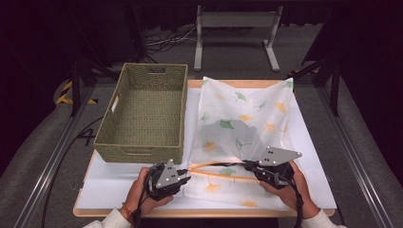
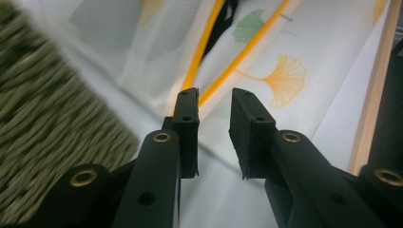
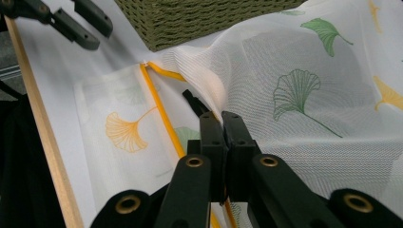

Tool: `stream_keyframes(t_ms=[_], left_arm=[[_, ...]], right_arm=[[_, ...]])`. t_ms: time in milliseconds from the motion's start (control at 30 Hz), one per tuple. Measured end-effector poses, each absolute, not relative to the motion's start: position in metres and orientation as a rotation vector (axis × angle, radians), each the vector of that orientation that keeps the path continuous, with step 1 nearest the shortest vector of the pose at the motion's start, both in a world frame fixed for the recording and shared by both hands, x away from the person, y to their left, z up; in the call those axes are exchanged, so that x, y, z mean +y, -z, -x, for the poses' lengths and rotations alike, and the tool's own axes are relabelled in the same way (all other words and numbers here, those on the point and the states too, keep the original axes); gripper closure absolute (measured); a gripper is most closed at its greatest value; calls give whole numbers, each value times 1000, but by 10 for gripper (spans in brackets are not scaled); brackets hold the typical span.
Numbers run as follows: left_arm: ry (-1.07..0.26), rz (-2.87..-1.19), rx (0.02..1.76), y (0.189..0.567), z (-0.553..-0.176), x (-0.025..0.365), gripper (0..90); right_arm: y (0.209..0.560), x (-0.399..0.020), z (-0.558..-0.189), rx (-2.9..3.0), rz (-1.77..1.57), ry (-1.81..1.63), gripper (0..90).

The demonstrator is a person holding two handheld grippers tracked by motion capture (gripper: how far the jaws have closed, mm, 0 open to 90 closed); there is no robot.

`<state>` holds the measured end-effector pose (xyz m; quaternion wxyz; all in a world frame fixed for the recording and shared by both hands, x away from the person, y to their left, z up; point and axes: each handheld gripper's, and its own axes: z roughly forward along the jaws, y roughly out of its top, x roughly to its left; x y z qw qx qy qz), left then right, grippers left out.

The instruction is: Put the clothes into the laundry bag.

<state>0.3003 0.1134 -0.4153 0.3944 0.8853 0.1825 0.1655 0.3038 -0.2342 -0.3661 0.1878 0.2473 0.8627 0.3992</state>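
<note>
The right gripper (image 3: 222,124) is clenched on the mesh laundry bag (image 1: 242,118), which lies at 3 o'clock of the wicker basket (image 1: 142,114), while the left gripper (image 2: 214,102) is released near the yellow hem (image 2: 237,59), so a one-sided pull may bunch the thin mesh.

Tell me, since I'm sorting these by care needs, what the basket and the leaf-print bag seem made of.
Basket: looks like woven olive-green grass or paper cord, matte, with visible plaited rows. Leaf-print bag: apparently thin white mesh fabric, semi-sheer, fine grid visible, trimmed with an orange edge band.
</note>
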Motion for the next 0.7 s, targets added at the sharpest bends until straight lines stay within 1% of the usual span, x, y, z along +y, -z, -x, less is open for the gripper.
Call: stream_keyframes(t_ms=[133, 333, 467, 533, 633, 700], left_arm=[[-413, -2231, 464, 417, -296, 128, 726], [-418, -2195, 520, 419, -289, 150, 737], [-434, -2187, 552, 423, -285, 163, 724], [-459, -2209, 553, 425, -284, 169, 711], [-451, -2183, 604, 428, -284, 182, 684], [-458, -2175, 629, 428, -284, 187, 643]], right_arm=[[367, -231, -302, 2446, -678, -1099, 889], [371, -230, -303, 2471, -677, -1074, 889], [373, -230, -301, 2483, -673, -1057, 888], [374, -230, -299, 2492, -673, -1043, 888], [376, -229, -298, 2503, -666, -1024, 888], [378, -230, -298, 2507, -669, -1022, 888]])
